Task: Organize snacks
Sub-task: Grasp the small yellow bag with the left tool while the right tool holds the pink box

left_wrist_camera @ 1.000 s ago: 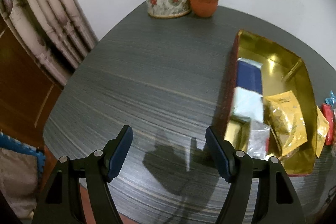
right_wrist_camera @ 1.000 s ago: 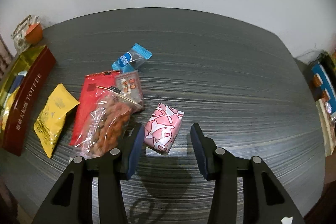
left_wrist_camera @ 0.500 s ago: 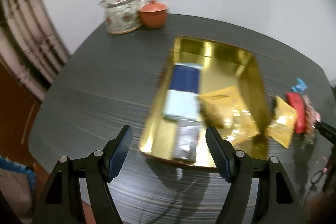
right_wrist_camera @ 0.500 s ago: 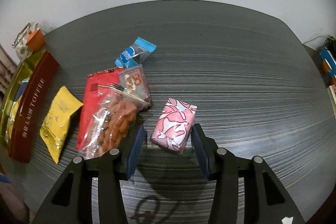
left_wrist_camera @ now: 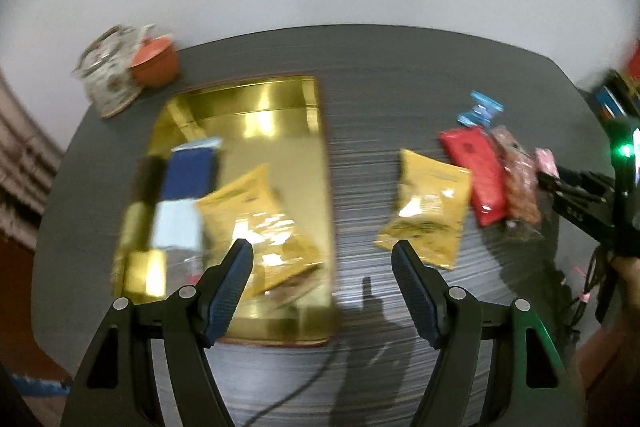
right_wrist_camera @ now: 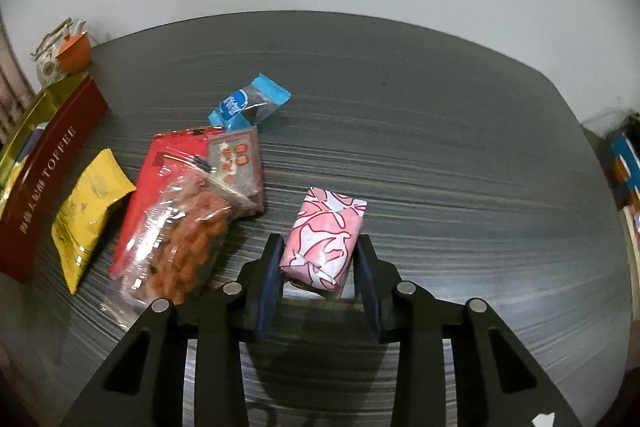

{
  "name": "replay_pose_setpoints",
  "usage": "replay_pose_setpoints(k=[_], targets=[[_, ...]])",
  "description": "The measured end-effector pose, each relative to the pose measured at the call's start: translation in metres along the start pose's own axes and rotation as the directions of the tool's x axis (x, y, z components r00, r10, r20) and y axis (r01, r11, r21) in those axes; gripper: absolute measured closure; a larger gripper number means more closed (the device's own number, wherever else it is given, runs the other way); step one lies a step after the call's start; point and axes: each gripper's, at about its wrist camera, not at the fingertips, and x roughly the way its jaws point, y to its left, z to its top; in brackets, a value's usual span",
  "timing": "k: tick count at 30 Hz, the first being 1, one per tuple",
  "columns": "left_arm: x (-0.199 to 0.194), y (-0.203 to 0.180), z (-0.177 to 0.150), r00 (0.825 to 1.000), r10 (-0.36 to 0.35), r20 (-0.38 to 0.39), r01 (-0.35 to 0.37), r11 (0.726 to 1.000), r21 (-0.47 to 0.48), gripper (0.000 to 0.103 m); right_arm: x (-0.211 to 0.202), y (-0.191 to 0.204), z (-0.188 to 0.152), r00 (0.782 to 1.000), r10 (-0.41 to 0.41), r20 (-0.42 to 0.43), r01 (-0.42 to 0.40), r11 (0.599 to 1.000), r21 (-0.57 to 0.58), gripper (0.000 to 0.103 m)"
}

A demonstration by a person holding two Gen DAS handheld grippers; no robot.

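Although the left wrist view is smeared by motion blur, it shows the left claw (left_wrist_camera: 322, 267) spread wide and empty above the near edge of a gold-lined toffee tin (left_wrist_camera: 280, 99) on the dark striped counter (left_wrist_camera: 380, 67). Inside the tin lie a navy packet (left_wrist_camera: 190, 173), a pale blue packet (left_wrist_camera: 176, 227) and a yellow foil pouch (left_wrist_camera: 256, 223). Right of the tin, on the counter, sit a second yellow pouch (left_wrist_camera: 430, 205), a red packet (left_wrist_camera: 478, 177) and a blue candy wrapper (left_wrist_camera: 480, 111). A floral teapot (left_wrist_camera: 106, 79) and an orange lidded cup (left_wrist_camera: 156, 63) stand at the far corner.

From the right wrist view, the right claw (right_wrist_camera: 320, 267) has its pads pressed against both sides of a pink-and-white wrapped packet (right_wrist_camera: 326, 235), gripping it low over the counter. Beside it lies a clear bag of orange snacks (right_wrist_camera: 182, 239) over the red packet.

Only this view shows the grip; only the left view shows the tin's contents.

Likely risk: the soft packet is held near its end and tilted, so it could swivel or slip out during the carry.
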Motion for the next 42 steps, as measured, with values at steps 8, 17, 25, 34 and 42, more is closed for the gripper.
replay_pose_setpoints(k=[8,17,25,34,42], targets=[[0.025,-0.040,0.008,0.996,-0.087,-0.012,0.088,0.993,0.080,0.031,-0.003,-0.023,-0.010,0.999,0.023,0.035,-0.023,1.000,-0.004,0.072],[0.058,-0.066,0.014,0.986,-0.155,-0.057,0.162,0.977,0.137,0.031,-0.005,-0.030,-0.012,0.998,0.019,0.062,-0.018,1.000,-0.006,0.072],[0.084,-0.075,0.025,0.984,-0.155,-0.086,0.166,0.976,0.141,0.031,-0.006,-0.027,-0.014,0.997,0.017,0.071,-0.018,1.000,0.005,0.072],[0.106,-0.082,0.032,0.984,-0.146,-0.106,0.159,0.979,0.125,0.031,-0.004,-0.025,-0.013,0.997,0.014,0.075,-0.015,1.000,0.007,0.072],[0.108,-0.083,0.035,0.990,-0.105,-0.100,0.116,0.986,0.121,0.042,-0.004,-0.025,-0.013,0.997,0.015,0.082,-0.016,1.000,0.011,0.071]])
